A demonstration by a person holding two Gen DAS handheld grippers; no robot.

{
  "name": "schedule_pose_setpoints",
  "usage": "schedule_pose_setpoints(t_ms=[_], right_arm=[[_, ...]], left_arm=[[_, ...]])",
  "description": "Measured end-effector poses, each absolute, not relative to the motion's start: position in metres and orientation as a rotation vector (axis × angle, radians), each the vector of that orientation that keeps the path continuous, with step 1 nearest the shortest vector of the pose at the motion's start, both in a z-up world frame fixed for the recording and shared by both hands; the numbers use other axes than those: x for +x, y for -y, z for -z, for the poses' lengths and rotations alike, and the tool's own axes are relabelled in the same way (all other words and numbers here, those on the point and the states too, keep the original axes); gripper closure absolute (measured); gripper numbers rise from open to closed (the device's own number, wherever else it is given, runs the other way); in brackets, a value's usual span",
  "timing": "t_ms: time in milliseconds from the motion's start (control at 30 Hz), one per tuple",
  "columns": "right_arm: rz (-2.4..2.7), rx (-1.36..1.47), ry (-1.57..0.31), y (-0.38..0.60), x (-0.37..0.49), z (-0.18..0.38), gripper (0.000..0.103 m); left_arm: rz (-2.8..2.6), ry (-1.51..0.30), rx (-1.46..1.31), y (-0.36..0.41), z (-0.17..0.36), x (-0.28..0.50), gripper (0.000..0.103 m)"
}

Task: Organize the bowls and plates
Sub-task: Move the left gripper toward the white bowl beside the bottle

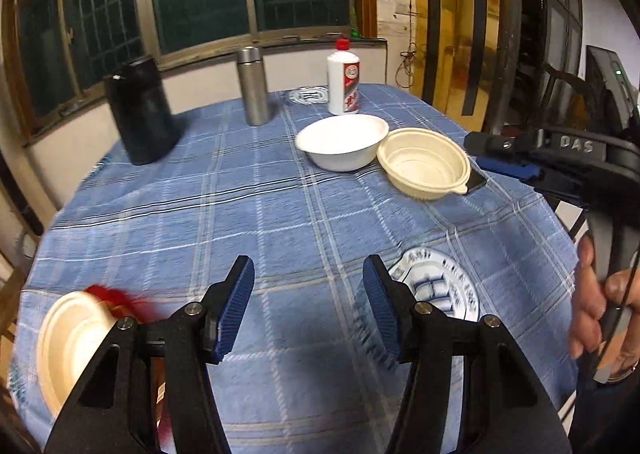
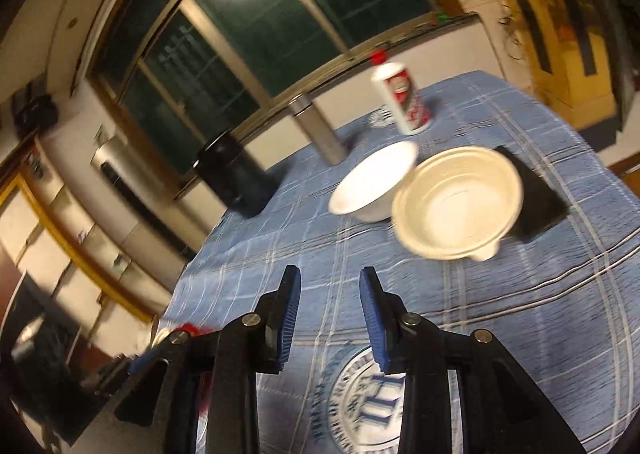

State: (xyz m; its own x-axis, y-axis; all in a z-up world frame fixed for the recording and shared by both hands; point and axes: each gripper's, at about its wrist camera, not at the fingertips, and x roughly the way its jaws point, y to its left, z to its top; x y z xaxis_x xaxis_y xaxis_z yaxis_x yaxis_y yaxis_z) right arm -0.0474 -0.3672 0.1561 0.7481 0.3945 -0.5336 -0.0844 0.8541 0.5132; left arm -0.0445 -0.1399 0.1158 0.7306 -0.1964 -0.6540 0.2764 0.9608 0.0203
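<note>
A white bowl (image 1: 342,141) and a cream plastic bowl (image 1: 424,163) sit side by side at the far right of the blue checked tablecloth (image 1: 240,214); both also show in the right wrist view, white (image 2: 374,184) and cream (image 2: 458,202). Another cream bowl (image 1: 70,338) lies at the near left, partly hidden by my left gripper's arm, with something red beside it. My left gripper (image 1: 309,306) is open and empty above the cloth. My right gripper (image 2: 330,316) is open and empty; it also shows at the right of the left wrist view (image 1: 504,158).
A black canister (image 1: 140,110), a steel flask (image 1: 252,86) and a white bottle with a red cap (image 1: 343,80) stand at the table's far side. A dark flat object (image 2: 536,198) lies behind the cream bowl. Windows are behind.
</note>
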Motion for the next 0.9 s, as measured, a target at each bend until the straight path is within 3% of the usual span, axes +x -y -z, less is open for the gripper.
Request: schedule_pose_setpoints(t_ms=[333, 567, 900], right_arm=[[-0.191, 0.438, -0.801, 0.393, 0.037, -0.158, 0.07], [-0.138, 0.38, -0.902, 0.385, 0.116, -0.137, 0.07], [-0.065, 0.335, -0.955, 0.387, 0.187, -0.101, 0.07]], left_arm=[[0.21, -0.75, 0.055, 0.154, -0.071, 0.03, 0.048], [0.122, -0.671, 0.078, 0.136, -0.046, 0.035, 0.048], [0.153, -0.729, 0.043, 0.122, -0.04, 0.047, 0.048]])
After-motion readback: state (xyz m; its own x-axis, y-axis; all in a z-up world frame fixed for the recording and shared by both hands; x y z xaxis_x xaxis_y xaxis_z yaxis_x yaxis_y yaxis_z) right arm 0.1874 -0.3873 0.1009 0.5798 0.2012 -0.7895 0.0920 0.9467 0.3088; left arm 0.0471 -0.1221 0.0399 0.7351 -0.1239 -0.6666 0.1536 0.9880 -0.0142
